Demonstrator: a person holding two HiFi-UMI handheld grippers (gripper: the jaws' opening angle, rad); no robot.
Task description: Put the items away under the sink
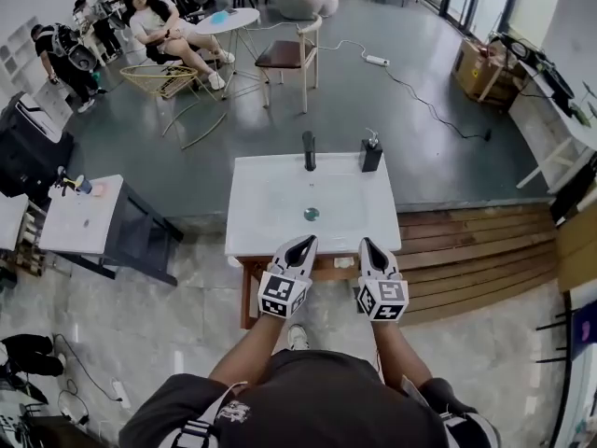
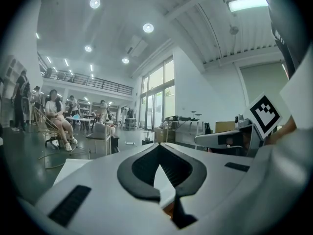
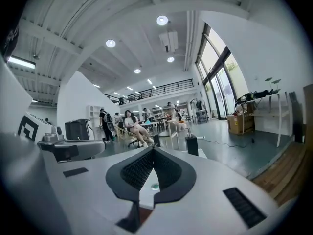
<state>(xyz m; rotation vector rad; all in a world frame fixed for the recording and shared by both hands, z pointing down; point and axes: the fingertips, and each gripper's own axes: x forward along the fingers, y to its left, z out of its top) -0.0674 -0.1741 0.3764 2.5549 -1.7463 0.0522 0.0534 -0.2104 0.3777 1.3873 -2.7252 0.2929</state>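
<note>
A white sink unit [image 1: 270, 208] stands in front of me, with a black faucet [image 1: 309, 150], a black soap dispenser [image 1: 372, 154] and a round drain [image 1: 312, 215]. My left gripper [image 1: 305, 243] and right gripper [image 1: 369, 245] hover side by side over its near edge, both shut with nothing between the jaws. In the left gripper view the left gripper [image 2: 159, 146] points across the white top, with the right gripper's body [image 2: 227, 140] beside it. The right gripper [image 3: 153, 150] points at the soap dispenser [image 3: 191, 145]. The space under the sink is hidden; only a brown frame [image 1: 244, 295] shows.
A wooden chair [image 1: 291, 56] and a round table [image 1: 229, 19] stand beyond the sink, with people seated and standing at far left. A white side table [image 1: 79, 215] is at left, wooden decking [image 1: 476, 250] at right. A cable and power strip [image 1: 377, 61] lie on the floor.
</note>
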